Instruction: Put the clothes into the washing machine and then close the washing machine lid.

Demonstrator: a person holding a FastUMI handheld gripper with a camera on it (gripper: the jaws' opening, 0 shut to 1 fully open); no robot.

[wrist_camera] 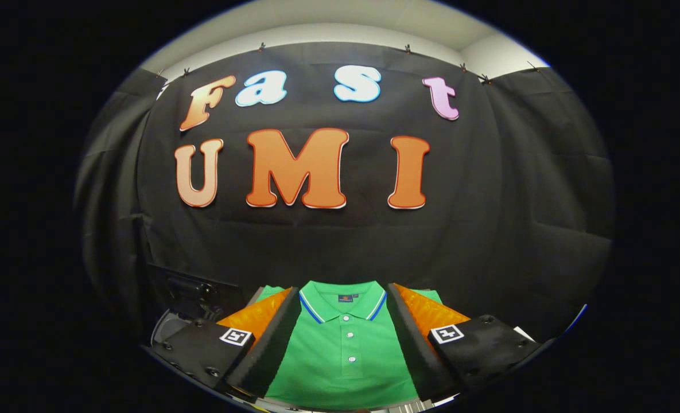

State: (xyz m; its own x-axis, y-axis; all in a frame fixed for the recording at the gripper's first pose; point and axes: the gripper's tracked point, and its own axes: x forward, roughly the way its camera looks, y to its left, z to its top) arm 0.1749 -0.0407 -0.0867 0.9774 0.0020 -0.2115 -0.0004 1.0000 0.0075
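Observation:
A green polo shirt [344, 350] with a blue-and-white trimmed collar and white buttons lies folded flat, collar toward the far wall. My gripper [344, 310] hovers over it, open, with the shirt's button placket showing in the wide gap between the two fingers [271, 338]. Neither finger touches the cloth. To the left of the shirt, behind the left finger, a dark open machine with a pale rim [170, 324] shows partly; I cannot see inside it.
The black cloth wall [340, 241] hangs close behind the shirt. A white edge of the surface [523, 332] shows beyond the right finger.

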